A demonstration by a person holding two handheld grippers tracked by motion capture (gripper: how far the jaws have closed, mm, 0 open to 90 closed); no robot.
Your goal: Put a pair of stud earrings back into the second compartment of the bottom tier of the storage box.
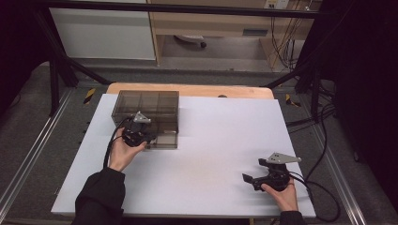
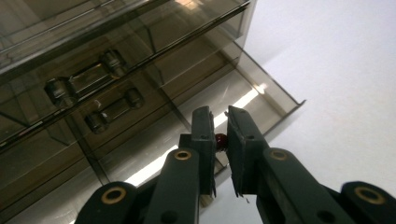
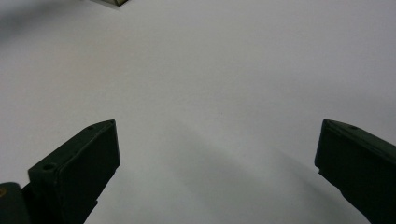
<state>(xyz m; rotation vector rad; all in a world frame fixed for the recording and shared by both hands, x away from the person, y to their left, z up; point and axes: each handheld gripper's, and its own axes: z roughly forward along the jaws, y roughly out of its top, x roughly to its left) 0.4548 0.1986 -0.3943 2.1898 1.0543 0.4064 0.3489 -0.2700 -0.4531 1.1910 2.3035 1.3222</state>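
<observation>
A smoked clear drawer box (image 1: pixel 146 108) stands at the back left of the white table (image 1: pixel 211 140). Its lowest drawer (image 2: pixel 268 95) is pulled out toward the front. My left gripper (image 1: pixel 148 139) hovers at that drawer's front; in the left gripper view the left gripper (image 2: pixel 219 119) has its jaws nearly together, pinching a small red object (image 2: pixel 220 138). Two closed drawers above show bar handles (image 2: pixel 85 80). My right gripper (image 1: pixel 248 179) rests near the front right of the table, and in the right gripper view the right gripper (image 3: pixel 217 140) is spread wide over bare white surface.
The table's wooden back edge (image 1: pixel 187 89) lies behind the box. Black frame posts (image 1: pixel 54 79) and cables (image 1: pixel 324 140) flank the table. A corner of the box (image 3: pixel 112 2) peeks in at the top of the right gripper view.
</observation>
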